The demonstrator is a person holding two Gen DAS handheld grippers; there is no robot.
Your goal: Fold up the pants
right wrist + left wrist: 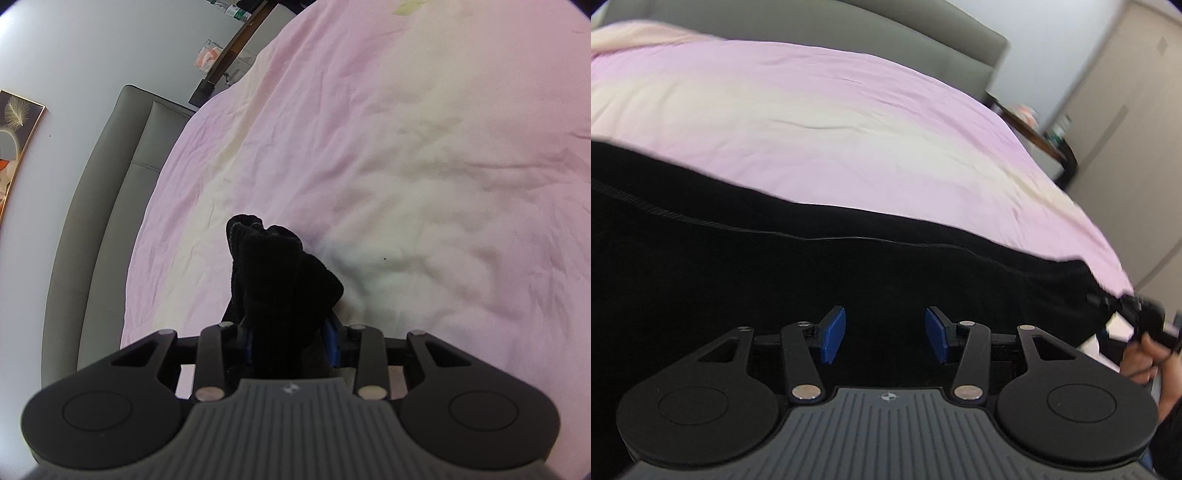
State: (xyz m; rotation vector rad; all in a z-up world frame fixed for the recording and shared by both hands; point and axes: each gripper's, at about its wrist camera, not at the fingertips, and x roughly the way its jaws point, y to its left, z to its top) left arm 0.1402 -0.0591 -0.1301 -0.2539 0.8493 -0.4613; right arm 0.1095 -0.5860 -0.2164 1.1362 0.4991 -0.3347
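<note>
The pants (746, 258) are plain black, a soft matte cloth, and in the left wrist view they lie as one broad dark band across the lower half of the frame, running from 9 o'clock down toward 3 o'clock over the bed's pink and cream sheet (849, 122). A stitched seam runs along the cloth just inside its upper edge. The left tool (885, 334) hangs over this black cloth with its blue pads (833, 334) well apart and nothing between them. At 3 o'clock the band narrows to a bunched corner, where the right tool (1137, 308) and the person's hand (1145, 358) show dimly; the picture is blurred there.

In the right wrist view the right tool (291, 341) is closed on a gathered wad of the pants (273, 266), which stands up from between the pads toward 12 o'clock in thick rounded folds. Behind it the sheet (424, 166) is rumpled. A grey headboard (110, 184) curves at 9 o'clock, and a framed picture (16, 122) hangs on the wall beyond it.
</note>
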